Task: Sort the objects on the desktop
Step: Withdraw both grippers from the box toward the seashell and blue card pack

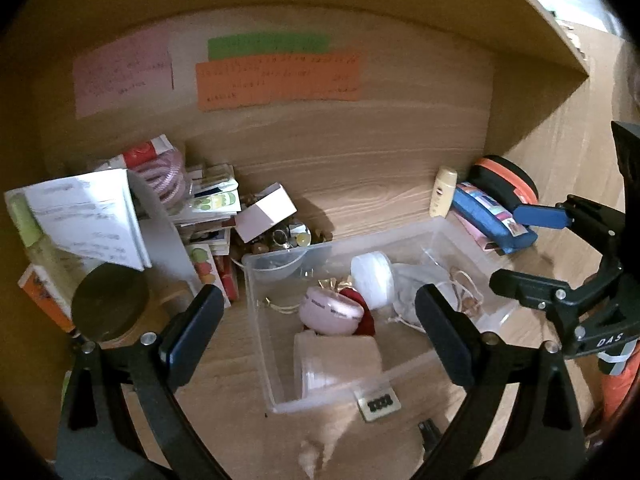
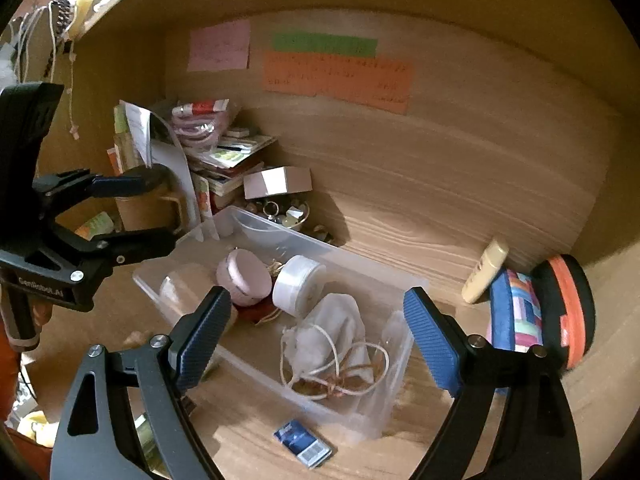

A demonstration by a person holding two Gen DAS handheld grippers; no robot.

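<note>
The clear plastic bin (image 1: 260, 320) sits mid-surface, just in front of the back wall, and it's already holding a pink round case (image 1: 330, 312), a white tape roll (image 1: 372, 280), a grey drawstring pouch (image 2: 340, 332) with loose cords, something red under the case and a clear tub (image 1: 320, 368) at the near end. Judging by looks: the bin is light, thin-walled and flexy, so take it by a long-side rim, not a corner, and expect it to slide on the wood. The pouch is soft, so pinch the gathered neck; the cords will snag. The pink case is smooth and rounded and likely to slip, so go across its widest part. Tape roll is rigid, easy grab. Your left gripper (image 1: 320, 340) and right gripper (image 2: 316, 340) both hang above the bin with fingers spread wide, nothing between them. Outside the bin: a small flat card (image 1: 378, 404) touching the near wall, a blue pencil case (image 1: 492, 216), a cream tube (image 1: 442, 192) and a black-and-orange round thing (image 1: 508, 180) by the wall on the right, a pile of books and papers (image 1: 120, 220) on the left. Left view gives you the dark lidded cup (image 1: 110, 300) and the tub clearly; the right view shows the pouch cords, and a blue packet (image 2: 304, 442) lying on the wood in front of the bin that the left doesn't show.
</note>
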